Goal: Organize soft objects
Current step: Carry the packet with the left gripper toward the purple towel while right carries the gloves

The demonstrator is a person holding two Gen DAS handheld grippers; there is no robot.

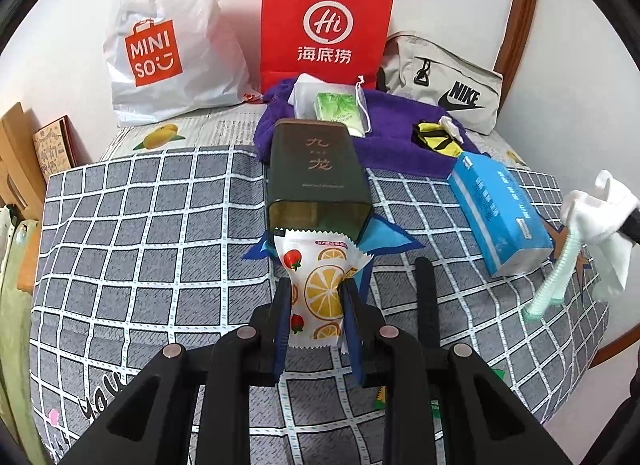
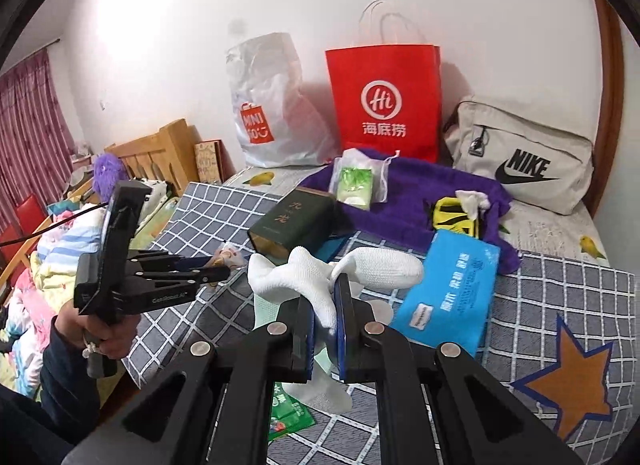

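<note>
My left gripper is shut on a white snack packet printed with oranges and strawberries; the packet's far end reaches the open mouth of a dark green tin lying on its side. My right gripper is shut on white socks, lifted above the checked bedspread. In the left wrist view the white socks hang at the far right with their mint-green cuffs dangling. The left gripper shows at the left of the right wrist view, held by a hand.
A blue tissue pack lies right of the tin. Behind it a purple towel carries a green tissue packet in a mesh pouch and a yellow-black item. A white Miniso bag, red paper bag and grey Nike bag line the wall.
</note>
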